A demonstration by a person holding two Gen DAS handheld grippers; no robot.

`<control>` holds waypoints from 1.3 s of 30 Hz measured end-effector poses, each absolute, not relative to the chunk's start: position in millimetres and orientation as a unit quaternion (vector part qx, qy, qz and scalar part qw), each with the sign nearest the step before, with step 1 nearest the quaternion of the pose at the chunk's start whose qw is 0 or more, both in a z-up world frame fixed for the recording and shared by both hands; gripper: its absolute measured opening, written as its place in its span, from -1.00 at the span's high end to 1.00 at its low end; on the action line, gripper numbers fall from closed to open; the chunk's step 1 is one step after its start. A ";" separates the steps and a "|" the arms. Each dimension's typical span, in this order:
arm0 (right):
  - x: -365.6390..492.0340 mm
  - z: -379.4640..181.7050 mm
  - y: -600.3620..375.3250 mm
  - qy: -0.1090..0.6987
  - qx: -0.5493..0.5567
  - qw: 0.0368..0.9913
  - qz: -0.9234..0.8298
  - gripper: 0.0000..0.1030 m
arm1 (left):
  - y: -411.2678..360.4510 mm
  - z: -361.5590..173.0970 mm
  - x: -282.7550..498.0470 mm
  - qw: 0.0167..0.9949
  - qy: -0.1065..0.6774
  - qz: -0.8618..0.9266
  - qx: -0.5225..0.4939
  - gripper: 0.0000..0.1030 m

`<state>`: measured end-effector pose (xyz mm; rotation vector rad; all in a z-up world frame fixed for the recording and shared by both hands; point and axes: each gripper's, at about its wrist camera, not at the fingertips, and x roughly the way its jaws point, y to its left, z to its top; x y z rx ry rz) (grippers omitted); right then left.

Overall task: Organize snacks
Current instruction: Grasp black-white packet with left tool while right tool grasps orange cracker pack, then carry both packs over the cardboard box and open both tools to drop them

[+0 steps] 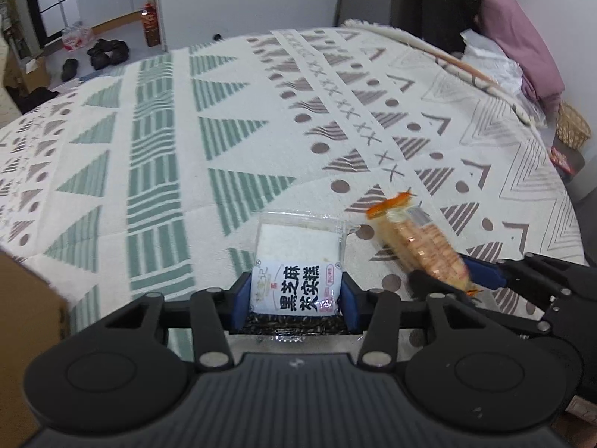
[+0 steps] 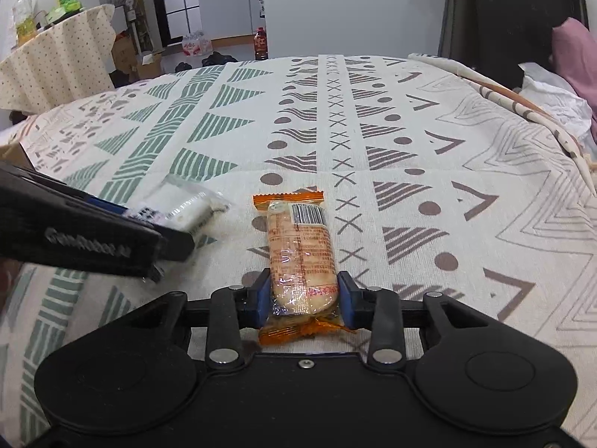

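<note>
A clear packet holding a white cake, with a label in black characters [image 1: 298, 250], lies on the patterned bedspread [image 1: 168, 149]. My left gripper [image 1: 294, 298] is shut on its near end, a blue pad pressed against each side. An orange-ended packet of rice crackers [image 2: 298, 246] lies just to the right, and my right gripper [image 2: 304, 295] is shut on its near end. In the left wrist view the cracker packet [image 1: 421, 242] and right gripper [image 1: 459, 280] show at the right. In the right wrist view the left gripper [image 2: 149, 224] and cake packet [image 2: 186, 211] show at the left.
A cardboard box [image 1: 26, 306] stands at the bed's near left edge. A pink pillow [image 1: 522, 48] and white cloth lie at the far right, beside a woven basket [image 1: 572, 128]. Shoes [image 1: 106, 52] lie on the floor beyond. A cloth-covered table with bottles [image 2: 56, 63] stands far left.
</note>
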<state>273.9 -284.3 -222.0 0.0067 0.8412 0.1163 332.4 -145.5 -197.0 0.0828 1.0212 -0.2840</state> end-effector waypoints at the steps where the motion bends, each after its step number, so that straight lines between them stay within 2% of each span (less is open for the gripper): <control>1: 271.5 -217.8 -284.5 0.404 0.004 0.913 0.053 0.31 | -142.7 -193.1 329.1 0.864 0.485 -0.133 0.038 0.08; 14: 231.1 -149.3 -265.7 0.351 0.011 0.934 0.061 0.31 | -106.9 -129.5 277.7 0.889 0.447 -0.094 0.043 0.09; 25: 206.5 -100.3 -229.4 0.314 -0.023 0.945 0.093 0.31 | -71.6 -95.6 242.9 0.903 0.424 -0.067 0.002 0.09; 39: 195.6 -72.3 -181.5 0.294 -0.048 0.947 0.123 0.31 | -27.2 -68.2 228.6 0.920 0.390 -0.031 0.010 0.09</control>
